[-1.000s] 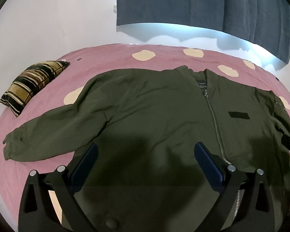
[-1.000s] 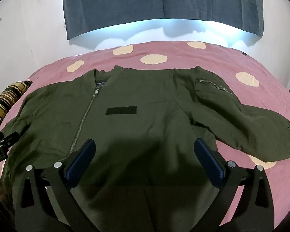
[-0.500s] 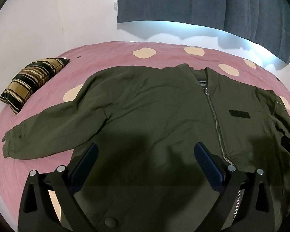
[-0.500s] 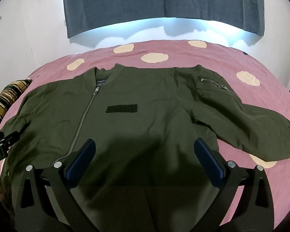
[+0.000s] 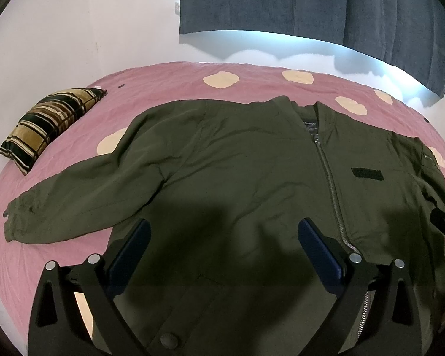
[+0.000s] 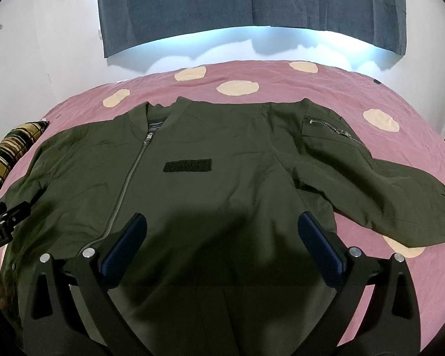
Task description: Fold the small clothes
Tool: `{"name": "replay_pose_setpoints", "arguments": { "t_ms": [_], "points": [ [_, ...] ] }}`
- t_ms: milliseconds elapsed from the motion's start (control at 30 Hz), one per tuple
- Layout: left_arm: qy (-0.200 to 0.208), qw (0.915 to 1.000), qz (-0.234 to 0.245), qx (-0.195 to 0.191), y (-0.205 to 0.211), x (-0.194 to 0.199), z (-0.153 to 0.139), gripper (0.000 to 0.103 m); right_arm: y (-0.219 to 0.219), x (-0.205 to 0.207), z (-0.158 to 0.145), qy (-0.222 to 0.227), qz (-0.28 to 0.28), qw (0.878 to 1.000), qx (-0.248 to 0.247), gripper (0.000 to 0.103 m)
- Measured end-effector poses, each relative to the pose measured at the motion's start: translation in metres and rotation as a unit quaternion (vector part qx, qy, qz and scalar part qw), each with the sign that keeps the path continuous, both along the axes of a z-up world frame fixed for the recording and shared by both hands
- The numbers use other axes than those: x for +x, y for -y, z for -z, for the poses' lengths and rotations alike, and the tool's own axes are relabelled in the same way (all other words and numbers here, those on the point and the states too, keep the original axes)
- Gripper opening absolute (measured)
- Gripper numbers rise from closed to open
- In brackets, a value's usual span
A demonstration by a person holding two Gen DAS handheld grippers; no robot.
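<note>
Jacket (image 5: 237,178) lies flat on bedspread (image 5: 163,83); left tongs (image 5: 222,255) and right tongs (image 6: 222,249) wide, empty

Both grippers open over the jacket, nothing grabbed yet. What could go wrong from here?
1. The olive jacket is bulky; the open left gripper or right gripper may pinch only the top layer, so a fold could drag unevenly.
2. The metal front zipper may resist a crease there.
3. The right sleeve lies bent and wrinkled; folding it unsmoothed likely bunches.
</note>
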State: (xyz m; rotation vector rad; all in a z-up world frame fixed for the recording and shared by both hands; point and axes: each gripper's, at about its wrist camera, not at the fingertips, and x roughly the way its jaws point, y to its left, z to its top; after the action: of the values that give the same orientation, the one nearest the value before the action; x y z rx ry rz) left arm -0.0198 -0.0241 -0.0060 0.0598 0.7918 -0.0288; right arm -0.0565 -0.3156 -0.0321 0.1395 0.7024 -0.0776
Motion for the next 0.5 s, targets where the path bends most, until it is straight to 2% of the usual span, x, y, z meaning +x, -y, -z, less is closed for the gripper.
{"name": "replay_pose_setpoints", "arguments": {
  "t_ms": [500],
  "points": [
    [-0.006, 1.0000, -0.001, -0.003, -0.0005, 0.0017, 0.0013, 0.099, -0.0013, 0.0005, 0.0005, -0.001, 0.000, 1.000, 0.001, 0.101]
  ]
}}
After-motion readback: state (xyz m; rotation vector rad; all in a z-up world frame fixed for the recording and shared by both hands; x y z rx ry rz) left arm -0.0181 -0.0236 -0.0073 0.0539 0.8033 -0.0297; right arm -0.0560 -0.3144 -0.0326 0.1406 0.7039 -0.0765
